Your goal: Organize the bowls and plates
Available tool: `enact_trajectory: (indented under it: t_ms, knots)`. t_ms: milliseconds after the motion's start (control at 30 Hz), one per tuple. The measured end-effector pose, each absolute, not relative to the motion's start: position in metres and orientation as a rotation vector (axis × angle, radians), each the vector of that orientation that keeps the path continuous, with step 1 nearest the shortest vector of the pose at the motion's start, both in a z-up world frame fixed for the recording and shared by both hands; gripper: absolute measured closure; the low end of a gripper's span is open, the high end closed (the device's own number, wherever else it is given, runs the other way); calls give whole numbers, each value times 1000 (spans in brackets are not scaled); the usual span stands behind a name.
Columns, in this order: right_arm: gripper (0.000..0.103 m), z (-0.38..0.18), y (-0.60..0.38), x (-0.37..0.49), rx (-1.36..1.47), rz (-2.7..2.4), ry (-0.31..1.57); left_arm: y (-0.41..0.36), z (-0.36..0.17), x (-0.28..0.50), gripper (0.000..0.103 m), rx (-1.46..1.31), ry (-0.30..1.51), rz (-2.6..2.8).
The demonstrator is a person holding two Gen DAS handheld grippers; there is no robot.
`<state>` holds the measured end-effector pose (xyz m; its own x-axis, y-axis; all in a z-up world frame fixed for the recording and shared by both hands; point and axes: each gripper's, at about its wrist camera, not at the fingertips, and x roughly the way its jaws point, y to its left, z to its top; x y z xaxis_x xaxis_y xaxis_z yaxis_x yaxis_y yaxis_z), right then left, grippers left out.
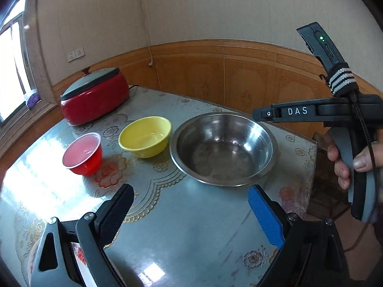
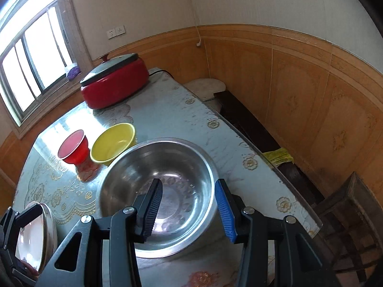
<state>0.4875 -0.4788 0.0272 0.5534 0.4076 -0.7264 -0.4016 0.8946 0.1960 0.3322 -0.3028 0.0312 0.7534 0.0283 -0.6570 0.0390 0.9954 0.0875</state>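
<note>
A wide steel bowl (image 1: 222, 148) stands on the glass-topped table (image 1: 182, 234), with a yellow bowl (image 1: 146, 136) and a small red bowl (image 1: 82, 154) to its left. My left gripper (image 1: 191, 212) is open in front of the steel bowl with nothing between its pads. A person's hand (image 1: 347, 160) holds my right gripper (image 1: 257, 116) above the bowl's far right rim. In the right wrist view the right gripper (image 2: 189, 210) is open over the steel bowl (image 2: 167, 167), its pads not touching it. A flowered white plate (image 1: 80, 256) lies under the left gripper's body.
A red electric pot (image 1: 95, 95) with a grey lid stands at the table's far left corner. Past the table's right edge are a dark bench (image 2: 251, 124) with a yellow cloth (image 2: 278, 156) and a wooden stool (image 2: 347, 215). Wood-panelled walls run behind.
</note>
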Motion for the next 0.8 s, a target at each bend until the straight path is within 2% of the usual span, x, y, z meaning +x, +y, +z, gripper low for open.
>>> enact_trajectory:
  t_ms: [333,800]
  knots:
    - [57,7,-495,547,32,554,924,-332,21,371,6,73,743,20]
    - [57,-16,-466,573,35,710,991,-329,17,389,6,39,766,86]
